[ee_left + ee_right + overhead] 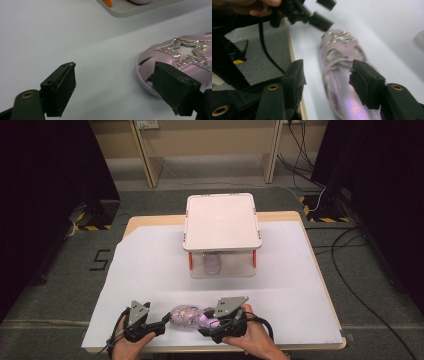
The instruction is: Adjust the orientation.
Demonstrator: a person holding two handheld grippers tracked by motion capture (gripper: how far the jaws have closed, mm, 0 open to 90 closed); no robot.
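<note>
The shoe (186, 316), a pink slipper with a glittering star on its toe, serves as the landmark; it lies on the white sheet (150, 270) at the near edge of the tabletop (131, 223), between the two hands. Left of the shoe, the left tongs (165, 320) stand spread, with bare sheet between the jaws; in the left gripper view one jaw sits just beside the toe (180, 50), and I cannot tell whether it touches. Right of the shoe, at its heel end, the right tongs (206, 324) are also spread; in the right gripper view the heel part (342, 82) lies in the gap between the jaws, yet neither pad presses on it, so nothing is pinched. Beyond the shoe, well apart from it toward the far edge, a white box (222, 222) stands with a flat lid and orange clips; a second pink shoe (212, 262) shows through its clear front wall.

The step in hand looks like the approach to a two-ended pickup, each hand lining up on one end of the shoe. The next move calls for the left tongs to shift over the toe so the jaws straddle it; the right tongs need to press together on the heel; then both should lift evenly, since the smooth upper may slip.
</note>
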